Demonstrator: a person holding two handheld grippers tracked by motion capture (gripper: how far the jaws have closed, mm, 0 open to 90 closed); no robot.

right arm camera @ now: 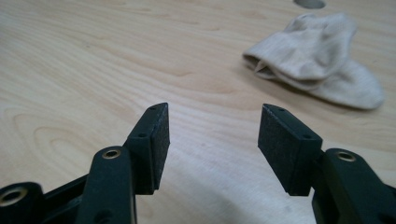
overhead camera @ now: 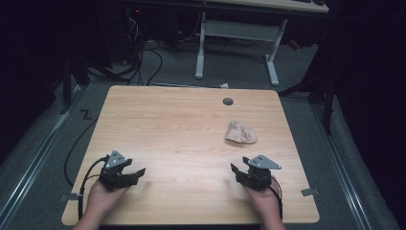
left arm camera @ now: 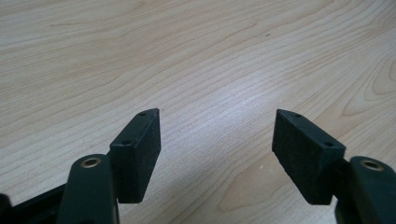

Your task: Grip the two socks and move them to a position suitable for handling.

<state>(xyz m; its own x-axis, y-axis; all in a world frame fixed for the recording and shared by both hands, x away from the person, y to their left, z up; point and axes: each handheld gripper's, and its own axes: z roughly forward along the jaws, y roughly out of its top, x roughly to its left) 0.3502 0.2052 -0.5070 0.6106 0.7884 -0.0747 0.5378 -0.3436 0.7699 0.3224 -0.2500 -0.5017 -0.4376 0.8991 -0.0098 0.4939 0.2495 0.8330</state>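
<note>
We have both tools parked low in the high view on the light wood-grain tabletop [overhead camera: 182, 129]: left black two-jaw gripper [overhead camera: 136, 173] at lower left, right black two-jaw gripper [overhead camera: 238, 169] at lower right, each held in a hand coming in from the bottom edge, well apart from each other. In the left gripper view, the left gripper [left arm camera: 216, 140] has its jaws spread wide, bare wood between the pads [left arm camera: 140, 149], nothing gripped. In the right gripper view, the right gripper [right arm camera: 214, 135] also stands wide, pads [right arm camera: 285, 144] apart over bare table, nothing held. The crumpled beige fabric sock [overhead camera: 241, 133] lies right of centre in the high view, above the right gripper and apart from it, flat on the table. In the right gripper view the sock [right arm camera: 322, 58] sits upper right, beyond the jaw tips, not touching them, folded over itself with an open cuff facing left. A small round grey cable hole [overhead camera: 228, 101] sits just above the sock in the high view, near the table's far edge.
</note>
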